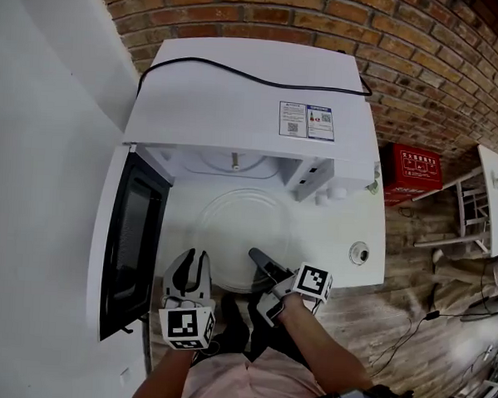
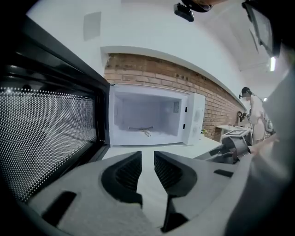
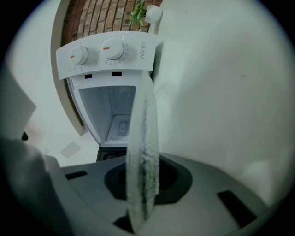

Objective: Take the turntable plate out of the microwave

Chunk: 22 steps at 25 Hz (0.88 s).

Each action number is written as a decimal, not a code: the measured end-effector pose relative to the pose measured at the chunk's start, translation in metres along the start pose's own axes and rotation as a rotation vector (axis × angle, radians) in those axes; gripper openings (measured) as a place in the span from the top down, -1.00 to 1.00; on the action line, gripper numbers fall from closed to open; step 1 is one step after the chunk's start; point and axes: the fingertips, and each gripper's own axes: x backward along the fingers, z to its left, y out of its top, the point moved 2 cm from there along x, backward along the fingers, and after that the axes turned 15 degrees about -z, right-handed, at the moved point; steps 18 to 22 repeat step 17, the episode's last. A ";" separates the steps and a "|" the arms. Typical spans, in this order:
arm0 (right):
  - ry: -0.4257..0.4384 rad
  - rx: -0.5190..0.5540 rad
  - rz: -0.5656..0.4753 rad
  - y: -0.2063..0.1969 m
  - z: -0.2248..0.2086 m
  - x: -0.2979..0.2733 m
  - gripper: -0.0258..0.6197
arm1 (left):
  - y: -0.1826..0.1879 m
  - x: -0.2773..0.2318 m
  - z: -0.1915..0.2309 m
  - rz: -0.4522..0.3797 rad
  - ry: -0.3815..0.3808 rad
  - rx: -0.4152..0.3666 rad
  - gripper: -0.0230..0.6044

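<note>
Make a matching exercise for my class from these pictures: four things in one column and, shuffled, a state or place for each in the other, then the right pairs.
Column one:
1. turntable plate
2. left gripper
3. microwave door
4. black cable

Column two:
A. swung open
B. lies across the top of the microwave
C. rim clamped in the right gripper
D. jaws apart, nothing between them

Pairs: 1-C, 2-D, 3-A, 4-B
</note>
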 end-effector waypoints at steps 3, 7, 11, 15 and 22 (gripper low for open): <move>-0.004 -0.006 0.001 0.000 -0.001 0.000 0.83 | 0.000 -0.001 0.000 -0.002 -0.003 0.000 0.65; -0.006 -0.009 0.001 -0.001 -0.001 -0.001 0.83 | 0.001 -0.002 -0.001 -0.005 -0.009 -0.001 0.65; -0.002 -0.006 0.000 0.000 -0.001 -0.001 0.83 | 0.001 -0.001 -0.003 -0.005 -0.013 -0.005 0.65; -0.001 -0.006 0.000 0.000 -0.001 -0.001 0.83 | 0.001 -0.001 -0.003 -0.004 -0.012 -0.007 0.65; 0.002 -0.008 -0.001 0.001 0.000 -0.001 0.83 | 0.001 -0.002 -0.003 -0.005 -0.013 -0.009 0.65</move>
